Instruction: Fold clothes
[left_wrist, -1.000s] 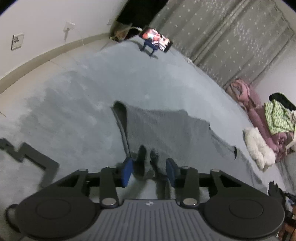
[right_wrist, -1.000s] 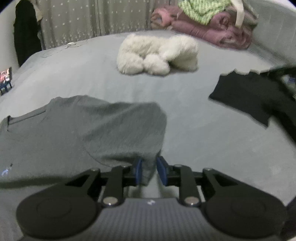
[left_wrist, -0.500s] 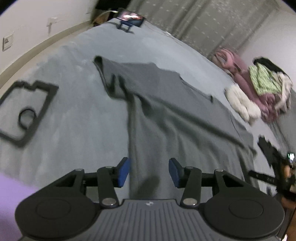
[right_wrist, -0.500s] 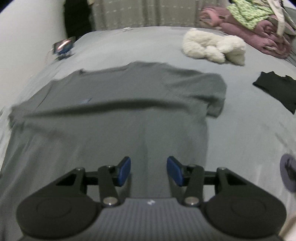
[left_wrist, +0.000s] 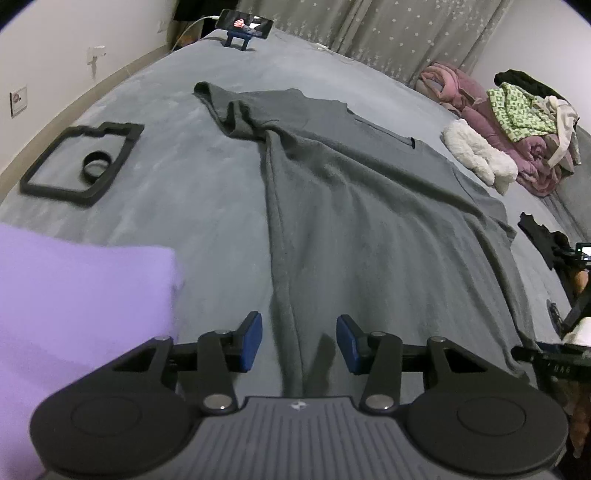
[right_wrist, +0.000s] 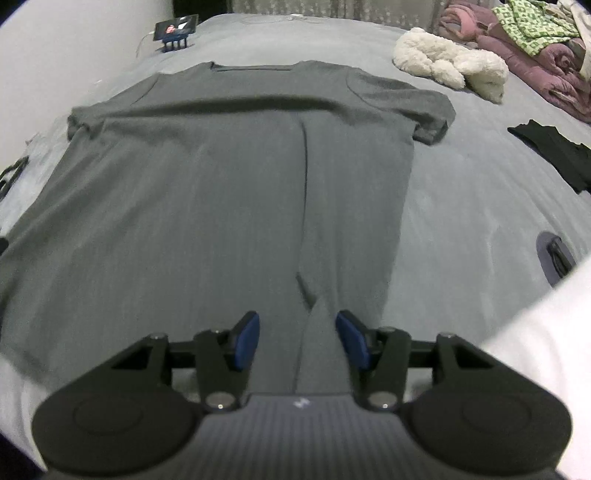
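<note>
I see a phone (left_wrist: 244, 24) on a stand at the bed's (left_wrist: 177, 177) far edge, a black frame (left_wrist: 83, 162) near its left edge, white fleece (right_wrist: 448, 62) beside pink bedding (left_wrist: 491, 122) at the far right

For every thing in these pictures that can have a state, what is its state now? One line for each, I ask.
Grey T-shirt: spread flat on the bed, one sleeve bunched, not folded.
Left gripper: open, holding nothing, over the shirt's hem.
Right gripper: open, holding nothing, over the hem.
Phone: propped on a stand, screen lit.
Black garment: lying flat, beside the shirt.
Pink blanket: rolled up, clothes piled on it.
</note>
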